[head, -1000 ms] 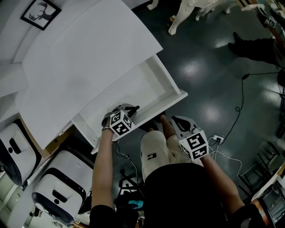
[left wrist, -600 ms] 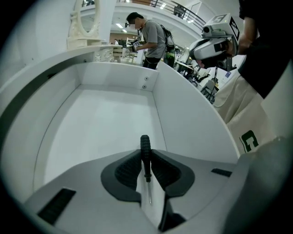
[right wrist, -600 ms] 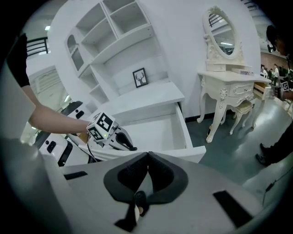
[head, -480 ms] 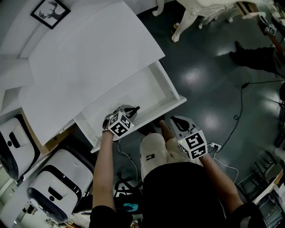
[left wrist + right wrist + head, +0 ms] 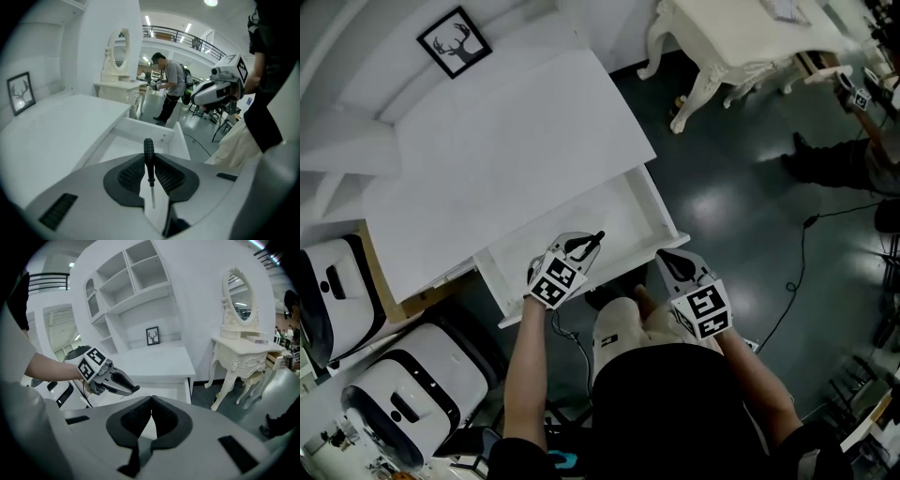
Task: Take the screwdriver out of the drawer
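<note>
Since the left gripper (image 5: 149, 164) is clamped on the slim black-handled screwdriver w/ thin steel shaft (image 5: 148, 151), lifted just over the open, smooth white drawer (image 5: 662, 221), best carry it clear w/o easing grip. The round handle could pivot btw the ribbed rubber pads. Right gripper (image 5: 151, 409) is pressed together, empty, near the drawer front.

I look over a white desk (image 5: 506, 159) against a white wall, a framed deer picture (image 5: 454, 42) at its back, open shelves (image 5: 126, 280) above, 1 ornate white dressing table (image 5: 736, 42) with an oval mirror (image 5: 240, 295) nearby, and a dark glossy floor (image 5: 741, 187) catching light.
</note>
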`<state>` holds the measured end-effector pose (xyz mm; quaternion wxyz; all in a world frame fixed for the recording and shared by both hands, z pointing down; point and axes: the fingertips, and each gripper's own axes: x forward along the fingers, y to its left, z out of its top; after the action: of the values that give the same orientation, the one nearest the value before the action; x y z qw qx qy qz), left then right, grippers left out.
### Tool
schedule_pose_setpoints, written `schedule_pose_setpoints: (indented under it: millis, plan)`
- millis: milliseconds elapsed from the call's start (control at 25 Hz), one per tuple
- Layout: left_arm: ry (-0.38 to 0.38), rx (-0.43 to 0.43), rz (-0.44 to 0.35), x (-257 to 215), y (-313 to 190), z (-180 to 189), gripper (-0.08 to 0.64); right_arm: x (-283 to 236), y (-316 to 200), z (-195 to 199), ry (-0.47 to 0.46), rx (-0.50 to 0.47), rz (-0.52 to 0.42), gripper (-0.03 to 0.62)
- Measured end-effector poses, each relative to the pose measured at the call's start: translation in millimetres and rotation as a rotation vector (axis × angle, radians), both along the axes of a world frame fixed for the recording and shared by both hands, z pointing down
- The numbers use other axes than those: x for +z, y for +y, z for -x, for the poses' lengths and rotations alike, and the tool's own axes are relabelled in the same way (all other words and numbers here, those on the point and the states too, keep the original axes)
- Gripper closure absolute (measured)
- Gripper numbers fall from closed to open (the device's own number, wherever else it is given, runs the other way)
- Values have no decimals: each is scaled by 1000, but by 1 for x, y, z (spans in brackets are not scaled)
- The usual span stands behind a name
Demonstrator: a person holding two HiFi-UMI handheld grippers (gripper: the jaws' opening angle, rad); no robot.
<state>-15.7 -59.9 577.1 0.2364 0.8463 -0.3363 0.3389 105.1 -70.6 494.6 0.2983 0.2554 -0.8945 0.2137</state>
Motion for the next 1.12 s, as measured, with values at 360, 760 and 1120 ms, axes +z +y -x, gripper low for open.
schedule_pose_setpoints:
  millis: [360, 760, 1120]
  plan:
    - [76, -174, -222, -108, -14, 9, 482, -54, -27, 21, -72, 0, -132, 575]
    - [247, -370, -452, -228, -10, 33, 482, -138, -54, 50, -205, -30, -306, 575]
    - [305, -525, -606, -310, 1, 60, 482, -212, -64, 71, -343, -41, -391, 575]
